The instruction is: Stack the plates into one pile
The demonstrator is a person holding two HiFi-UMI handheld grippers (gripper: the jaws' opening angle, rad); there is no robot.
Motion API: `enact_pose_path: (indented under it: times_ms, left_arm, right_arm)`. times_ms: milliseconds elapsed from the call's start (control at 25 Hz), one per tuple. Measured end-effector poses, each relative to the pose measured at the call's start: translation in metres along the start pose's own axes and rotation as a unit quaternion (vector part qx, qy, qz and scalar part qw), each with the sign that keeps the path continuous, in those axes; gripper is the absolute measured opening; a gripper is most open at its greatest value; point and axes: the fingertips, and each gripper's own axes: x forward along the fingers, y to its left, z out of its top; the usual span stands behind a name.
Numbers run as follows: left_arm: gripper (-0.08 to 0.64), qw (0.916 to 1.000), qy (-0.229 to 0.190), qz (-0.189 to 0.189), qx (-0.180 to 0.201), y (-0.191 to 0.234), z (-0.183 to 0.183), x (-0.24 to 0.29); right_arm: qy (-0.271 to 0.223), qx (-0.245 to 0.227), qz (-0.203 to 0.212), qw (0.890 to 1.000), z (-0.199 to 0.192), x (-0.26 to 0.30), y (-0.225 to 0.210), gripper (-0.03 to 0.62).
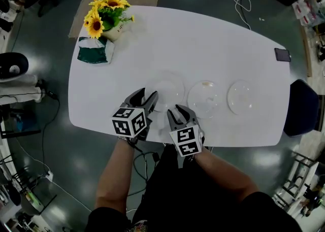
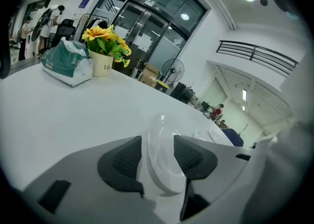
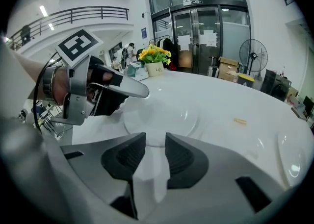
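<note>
Both pitched downward | left gripper [image 2: 157,155] jaws apart, astride plate [image 2: 161,137] rim | right gripper [image 3: 155,152] released, empty

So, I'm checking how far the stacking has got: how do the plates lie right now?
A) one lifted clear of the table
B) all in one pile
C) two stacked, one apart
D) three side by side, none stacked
D: the left plate, the middle plate and the right plate lie in a row on the table, none resting on another.
</note>
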Motion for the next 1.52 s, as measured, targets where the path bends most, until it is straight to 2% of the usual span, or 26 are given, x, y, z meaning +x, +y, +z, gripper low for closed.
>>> enact_pose_path:
  times_ms: [120, 320, 640, 960, 1160, 1400, 1520]
  left_arm:
    - [0.210, 1.0000, 0.008, -0.003, 0.001, -0.003, -0.001, 0.002]
    - [0.097, 0.9998, 0.012, 0.012, -0.009, 0.002, -0.003, 0.001]
    - [0.063, 0.9988, -0.008, -0.001, -0.049, -0.001, 0.000, -0.010]
    - [0.029, 0.9933, -0.047, -0.030, -0.101, -0.014, 0.008, -0.028]
    - [0.028, 0.9913, -0.068, -0.040, -0.105, -0.022, 0.012, -0.043]
    - [0.028, 0.9815, -0.103, -0.078, -0.141, -0.041, 0.024, -0.062]
    - [0.028, 0.9791, -0.117, -0.085, -0.143, -0.049, 0.029, -0.071]
  right_arm:
    - [-0.002, 0.003, 0.001, 1.000, 0.000, -0.001, 0.000, 0.137]
    - [-0.001, 0.005, 0.006, 1.000, 0.000, -0.001, 0.000, 0.137]
    - [0.000, 0.008, 0.018, 1.000, 0.001, -0.007, 0.003, 0.127]
    - [-0.032, 0.014, 0.021, 0.999, 0.014, -0.028, 0.009, 0.126]
    - [-0.066, 0.016, 0.006, 0.998, 0.021, -0.048, -0.001, 0.126]
    - [-0.101, 0.032, -0.027, 0.994, 0.025, -0.080, -0.022, 0.121]
    - [-0.119, 0.039, -0.050, 0.991, 0.026, -0.099, -0.034, 0.117]
